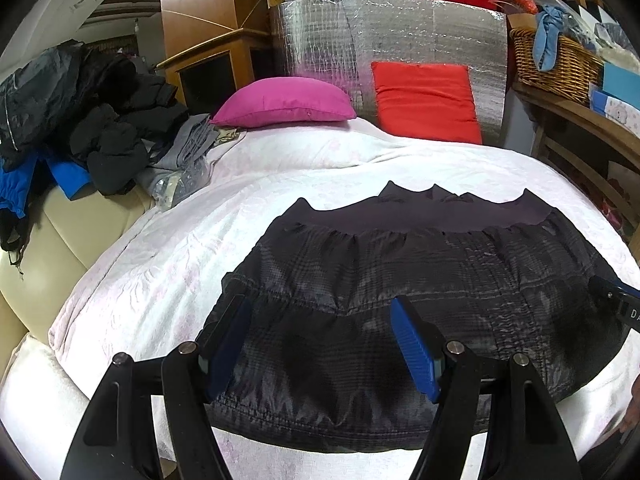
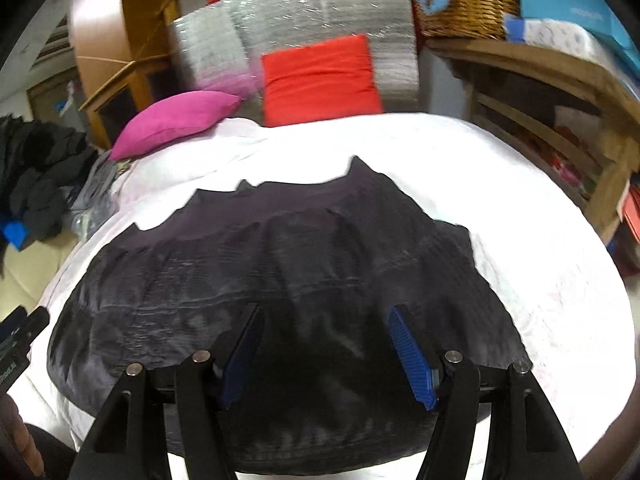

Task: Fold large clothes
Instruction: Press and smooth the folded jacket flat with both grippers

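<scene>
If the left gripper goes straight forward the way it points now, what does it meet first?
Probably the dark quilted garment lying on the white bedcover: the open left gripper points over it at a low angle. Depth is unclear.

I work in a lived-in bedroom: white bedspread [image 1: 280,168], pink pillow [image 1: 284,102], heaped clothes [image 1: 100,136], wicker basket [image 1: 560,64]

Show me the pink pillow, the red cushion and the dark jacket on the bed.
pink pillow [image 1: 286,102], left wrist view, middle of its face.
red cushion [image 1: 426,98], left wrist view, centre of its front.
dark jacket [image 2: 280,280], right wrist view, quilted middle.
</scene>
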